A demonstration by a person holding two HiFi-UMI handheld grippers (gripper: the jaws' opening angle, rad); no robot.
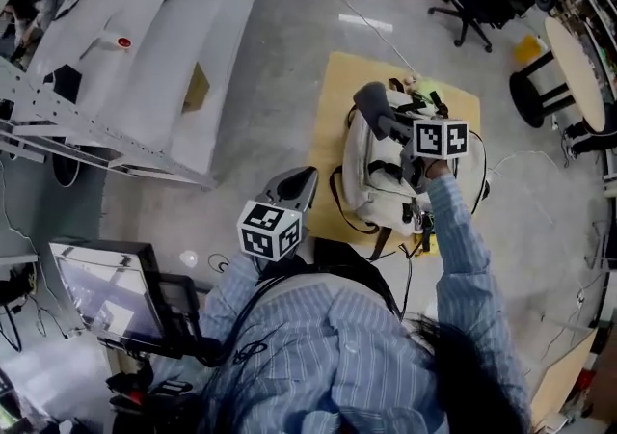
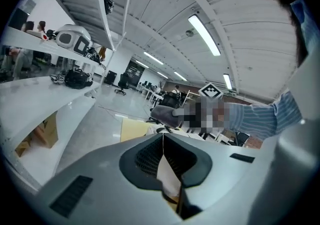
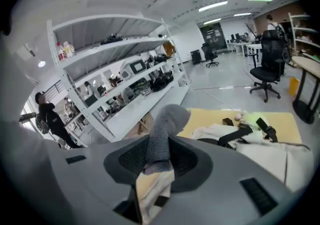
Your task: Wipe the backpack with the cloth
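Wiping seems in hand: a soft grey cloth is pinched in the right gripper above the cream fabric backpack at the flat tan board's middle. The left gripper is pressed together, empty; firm downward contact is needed next.

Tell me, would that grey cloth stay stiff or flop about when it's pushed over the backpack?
Probably floppy: the grey cloth curls over above the right gripper pinching it. Its surface looks fuzzy, so it should drag rather than slip on the white backpack. It seems light, since a small pinch holds it up.
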